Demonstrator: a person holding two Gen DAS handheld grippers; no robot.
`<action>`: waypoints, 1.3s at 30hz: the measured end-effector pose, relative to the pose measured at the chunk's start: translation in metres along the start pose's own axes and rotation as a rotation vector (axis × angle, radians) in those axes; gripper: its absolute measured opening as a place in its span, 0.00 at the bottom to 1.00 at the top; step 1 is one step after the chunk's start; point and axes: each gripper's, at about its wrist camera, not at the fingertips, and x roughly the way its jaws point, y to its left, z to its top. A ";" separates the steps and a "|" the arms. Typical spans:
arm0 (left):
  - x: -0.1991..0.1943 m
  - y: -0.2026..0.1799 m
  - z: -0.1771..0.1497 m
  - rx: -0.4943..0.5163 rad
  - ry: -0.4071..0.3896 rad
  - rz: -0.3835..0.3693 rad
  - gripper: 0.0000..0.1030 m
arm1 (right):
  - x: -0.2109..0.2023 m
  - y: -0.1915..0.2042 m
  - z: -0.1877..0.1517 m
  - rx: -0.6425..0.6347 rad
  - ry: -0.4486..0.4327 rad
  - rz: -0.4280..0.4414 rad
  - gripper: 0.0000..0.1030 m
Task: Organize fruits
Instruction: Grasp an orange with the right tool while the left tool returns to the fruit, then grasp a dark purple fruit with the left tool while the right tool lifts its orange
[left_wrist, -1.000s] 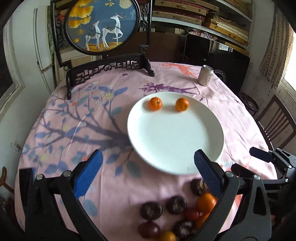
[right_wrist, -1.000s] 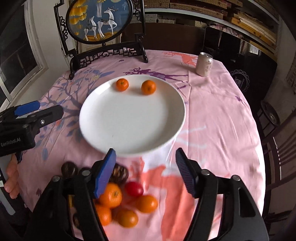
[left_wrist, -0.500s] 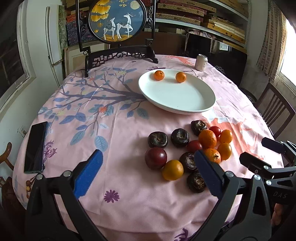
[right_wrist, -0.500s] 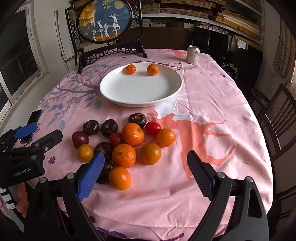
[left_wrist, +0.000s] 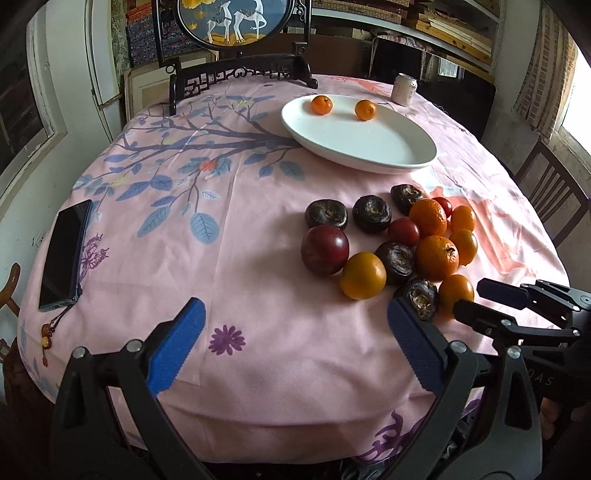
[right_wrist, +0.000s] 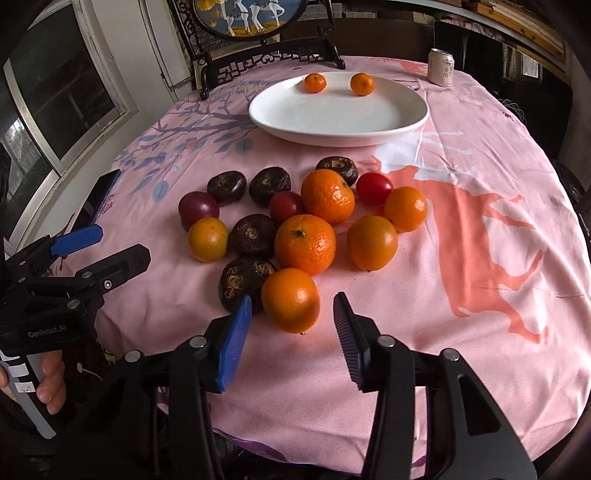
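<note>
A round surface draped in a pink cloth printed with blue-leaved branches (left_wrist: 229, 236) carries a loose cluster of fruit near its near edge: smooth and dimpled oranges (right_wrist: 305, 244), dark brown wrinkled fruits (right_wrist: 252, 235), small red tomatoes (right_wrist: 373, 188) and one deep red round fruit (left_wrist: 324, 249). The right tool (right_wrist: 291, 328) hangs low over the near edge with its blue-padded jaws spread on either side of the nearest smooth orange (right_wrist: 290, 305), not touching it; that orange sits just beside a dark wrinkled fruit (right_wrist: 240, 281). The left tool (left_wrist: 295, 325) is also spread wide and holds nothing, poised above bare cloth at the near edge, left of the cluster. Toward the far edge, a wide white oval plate (right_wrist: 332, 118) holds two small tangerines (right_wrist: 314, 82) well apart along its far rim. A pale drink can (right_wrist: 440, 68) stands beyond the plate, and a dark smartphone (left_wrist: 65, 251) lies flat at the left edge.
</note>
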 end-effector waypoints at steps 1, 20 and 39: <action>0.002 -0.002 -0.001 0.006 0.004 0.001 0.98 | 0.005 -0.001 0.000 0.000 0.013 0.006 0.35; 0.041 -0.085 -0.008 0.143 0.141 -0.124 0.72 | -0.023 -0.045 -0.022 0.049 -0.057 -0.106 0.34; 0.024 -0.074 0.004 0.096 0.072 -0.119 0.40 | -0.026 -0.047 -0.018 0.066 -0.070 -0.085 0.34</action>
